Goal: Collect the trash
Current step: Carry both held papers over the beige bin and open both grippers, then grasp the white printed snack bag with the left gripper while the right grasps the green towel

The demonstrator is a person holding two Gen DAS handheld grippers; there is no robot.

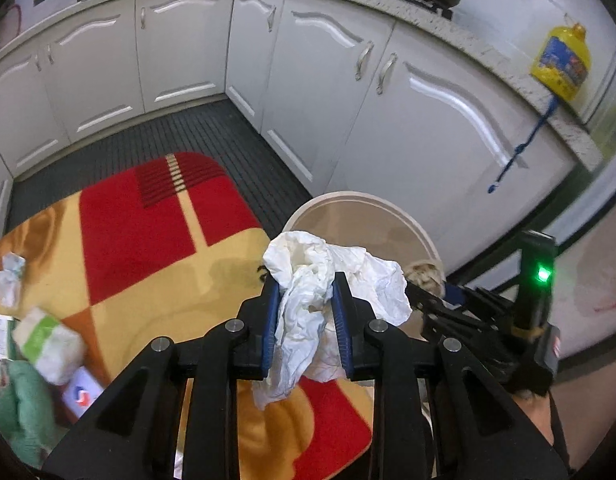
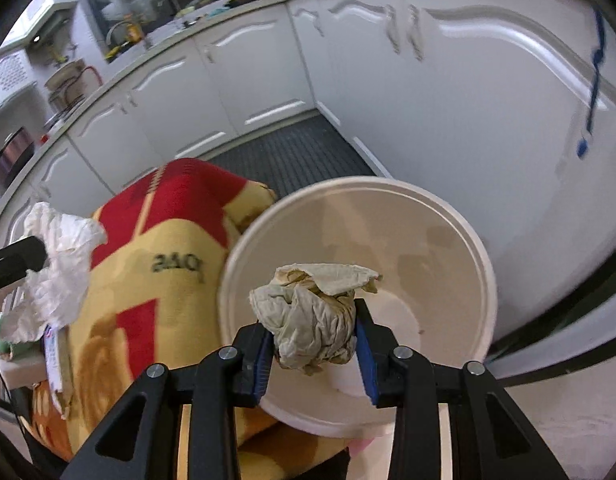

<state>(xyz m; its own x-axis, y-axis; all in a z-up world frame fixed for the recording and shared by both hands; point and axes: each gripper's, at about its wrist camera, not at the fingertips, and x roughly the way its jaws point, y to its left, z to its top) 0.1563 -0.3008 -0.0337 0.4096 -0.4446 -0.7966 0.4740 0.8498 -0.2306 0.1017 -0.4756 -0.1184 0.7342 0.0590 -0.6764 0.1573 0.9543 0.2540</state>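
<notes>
Tongs (image 2: 315,350) tilted down over bucket (image 2: 460,216), clamping stained tissue (image 2: 312,320).

A crumpled white tissue (image 1: 308,304) hangs pinched between blue pads, its loose end drooping over the rug, just beside the bin (image 2: 460,216). A stained, brownish paper wad (image 2: 312,316) sits clamped right above the bin's open mouth. The round beige bin stands upright against the white cabinets, little inside.
</notes>
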